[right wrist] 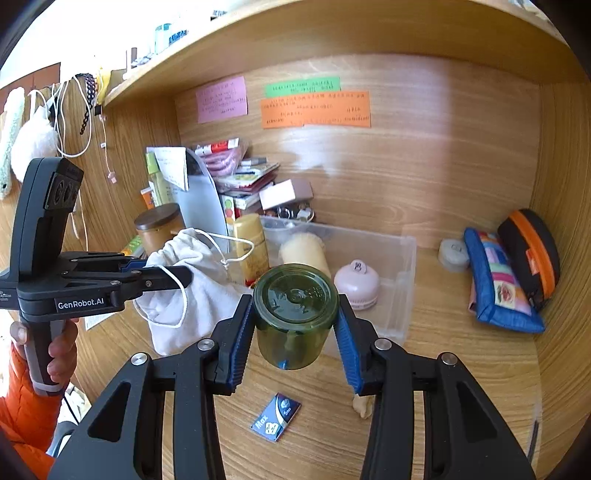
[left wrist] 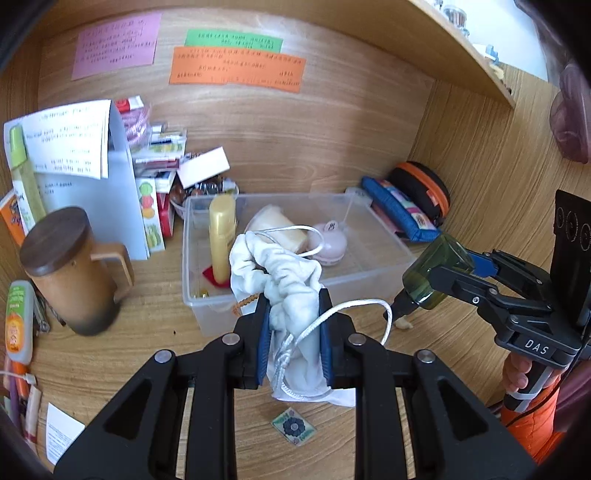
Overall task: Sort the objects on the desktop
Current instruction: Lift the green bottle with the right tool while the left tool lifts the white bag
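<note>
Under a shelf [right wrist: 332,33], wooden desk [right wrist: 461,369] holds a clear bin [right wrist: 402,280].

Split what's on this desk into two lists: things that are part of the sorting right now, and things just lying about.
In the job:
- white drawstring pouch, clamped in the left tongs
- green jar, held in the right tongs
- clear bin, already holding a yellow bottle

Lying about:
- lidded wooden mug
- blue pencil case
- small blue card
- sticky notes on the back wall
</note>
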